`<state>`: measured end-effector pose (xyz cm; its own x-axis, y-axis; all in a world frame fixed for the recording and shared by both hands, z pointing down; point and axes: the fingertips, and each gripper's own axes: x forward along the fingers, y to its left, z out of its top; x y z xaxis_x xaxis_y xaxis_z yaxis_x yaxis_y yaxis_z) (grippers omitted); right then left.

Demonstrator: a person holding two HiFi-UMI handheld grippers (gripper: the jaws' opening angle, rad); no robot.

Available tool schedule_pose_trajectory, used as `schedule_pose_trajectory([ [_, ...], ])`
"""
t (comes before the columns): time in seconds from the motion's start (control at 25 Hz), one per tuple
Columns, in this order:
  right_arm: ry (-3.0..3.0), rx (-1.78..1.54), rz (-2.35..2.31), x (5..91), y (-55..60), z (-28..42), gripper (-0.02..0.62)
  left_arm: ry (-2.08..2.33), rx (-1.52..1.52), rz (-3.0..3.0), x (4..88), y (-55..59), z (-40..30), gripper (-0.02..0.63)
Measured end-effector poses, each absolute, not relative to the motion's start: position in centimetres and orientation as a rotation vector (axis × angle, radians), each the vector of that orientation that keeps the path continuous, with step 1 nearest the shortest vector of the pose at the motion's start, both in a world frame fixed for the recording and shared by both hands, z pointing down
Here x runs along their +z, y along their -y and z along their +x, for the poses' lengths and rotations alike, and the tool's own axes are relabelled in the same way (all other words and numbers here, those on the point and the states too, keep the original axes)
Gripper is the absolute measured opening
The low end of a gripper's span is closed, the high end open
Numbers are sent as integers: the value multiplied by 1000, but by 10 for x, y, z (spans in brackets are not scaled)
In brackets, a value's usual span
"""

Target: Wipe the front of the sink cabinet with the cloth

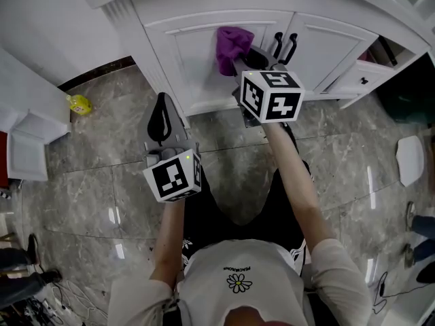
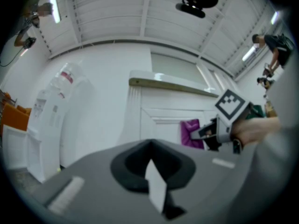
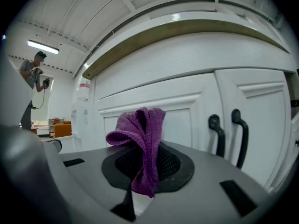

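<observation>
While I hold the right gripper (image 1: pixel 246 61) up to the white panelled sink cabinet (image 1: pixel 197 53), its jaws are clamped tight on a purple knitted cloth (image 1: pixel 233 46). The right gripper view shows the cloth's lower fold pinched between them and the rest bunched upward in a loose crest.

- Cloth position: at the left door's upper inner corner, just beside the pair of black door handles (image 1: pixel 285 46). From the head view it overlaps the door panel. I cannot tell whether the fabric presses on the paint or hangs just off it.
- Left gripper (image 1: pixel 161 112): low and back from the cabinet, over the grey marble floor (image 1: pixel 102 182), well apart from the cloth. Its jaws are closed together with nothing between them. It plays no part for now.
- Cabinet front: uniformly white in every view. No damp streak, smear or dirt line marks a wiped area off from an unwiped one.

Progress, my judgement: the cloth is in hand and brought to the work surface, so pickup and approach are done. How much has been wiped I cannot read from the paint. I count the left door panel, the right door, the drawer front (image 1: pixel 360 80) further right and the fluted corner post (image 1: pixel 136 29) as left to cover.
</observation>
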<state>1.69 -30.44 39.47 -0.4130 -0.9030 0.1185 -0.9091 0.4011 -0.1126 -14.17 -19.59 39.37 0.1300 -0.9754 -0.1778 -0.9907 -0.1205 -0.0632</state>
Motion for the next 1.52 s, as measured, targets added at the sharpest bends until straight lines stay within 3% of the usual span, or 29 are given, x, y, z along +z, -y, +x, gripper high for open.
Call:
schedule_pose_trajectory([
  [0.36,2455,277,1894,402,304,89,54,-1946,120,-2252,400,197,-132,3],
  [0.88,2427,277,1952,401,293,99,54,-1964,124,-2242,402,196,-138,3],
  [1.52,2827,345,1339,438,264,-97,54,-2056,86,-2149,411,181,-183,3],
])
